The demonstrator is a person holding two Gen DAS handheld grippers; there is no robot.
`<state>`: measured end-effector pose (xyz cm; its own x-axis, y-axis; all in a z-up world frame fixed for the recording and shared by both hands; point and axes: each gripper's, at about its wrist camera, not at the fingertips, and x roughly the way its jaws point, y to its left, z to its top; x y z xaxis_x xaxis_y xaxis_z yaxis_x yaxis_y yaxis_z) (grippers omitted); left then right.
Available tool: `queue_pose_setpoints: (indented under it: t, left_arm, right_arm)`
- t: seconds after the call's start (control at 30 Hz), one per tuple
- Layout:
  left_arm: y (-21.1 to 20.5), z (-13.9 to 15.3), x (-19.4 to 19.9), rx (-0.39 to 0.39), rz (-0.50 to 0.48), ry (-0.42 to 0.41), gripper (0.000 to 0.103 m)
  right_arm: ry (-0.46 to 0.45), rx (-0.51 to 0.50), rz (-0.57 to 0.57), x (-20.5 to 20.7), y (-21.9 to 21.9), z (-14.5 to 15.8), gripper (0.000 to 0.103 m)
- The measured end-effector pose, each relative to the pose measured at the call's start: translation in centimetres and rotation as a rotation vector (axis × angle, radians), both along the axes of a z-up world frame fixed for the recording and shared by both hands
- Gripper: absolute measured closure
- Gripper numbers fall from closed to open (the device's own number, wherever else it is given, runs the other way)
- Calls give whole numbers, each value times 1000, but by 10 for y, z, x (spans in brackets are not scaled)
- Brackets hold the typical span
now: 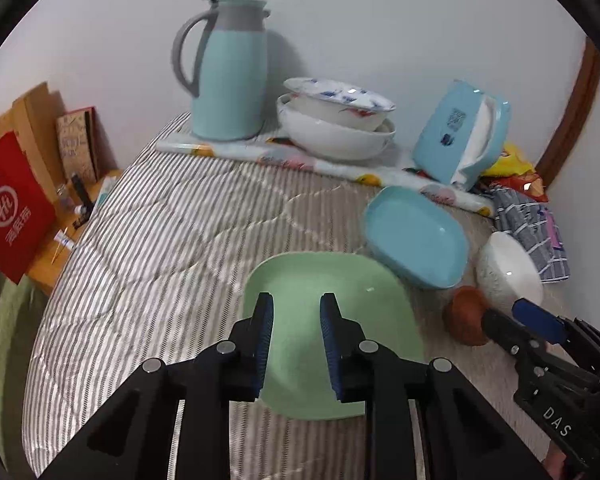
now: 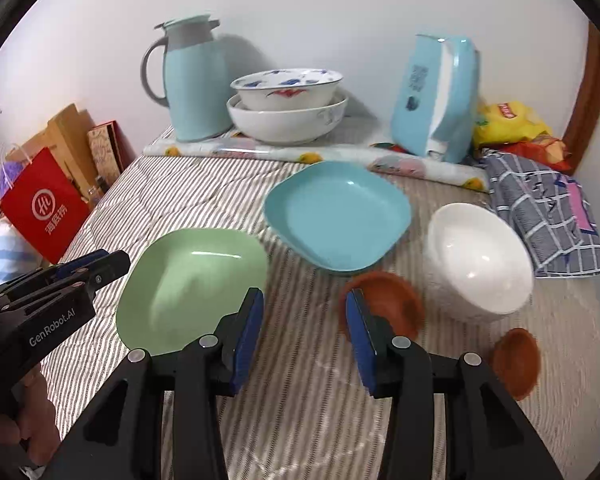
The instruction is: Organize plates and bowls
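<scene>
Right wrist view: both grippers, right (image 2: 300,336) and left (image 1: 294,344), empty with jaws apart; green plate (image 2: 192,280) mid-bedspread (image 2: 172,184) looks light, stiff, slick, so I'd pinch its rim.

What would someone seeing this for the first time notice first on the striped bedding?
The pale green plate and the blue plate stand out, lying side by side in the middle of the striped bedding, the green one nearer the camera. At the back wall a light blue jug stands beside two stacked patterned bowls. To the right sit a white bowl and two small brown dishes.
</scene>
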<state>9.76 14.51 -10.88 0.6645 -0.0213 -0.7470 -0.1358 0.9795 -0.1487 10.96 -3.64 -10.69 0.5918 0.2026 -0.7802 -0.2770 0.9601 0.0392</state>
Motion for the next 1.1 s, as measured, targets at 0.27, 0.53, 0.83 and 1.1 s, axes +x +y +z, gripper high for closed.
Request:
queue_pose_setpoints:
  t: [0.27, 0.53, 0.83, 1.1]
  left_arm:
    - [-31, 19, 15, 20, -37, -25, 80]
    - [-40, 36, 42, 57, -4, -44, 79]
    - [-43, 32, 88, 64, -16, -31, 77]
    - [-54, 21, 130, 77, -43, 6, 77]
  right_arm:
    - [-39, 0, -24, 1, -21, 24, 55]
    - [-65, 26, -76, 28, -47, 46, 47]
    - [-85, 18, -84, 81, -51, 55, 43]
    - [-54, 25, -40, 129, -43, 44, 43]
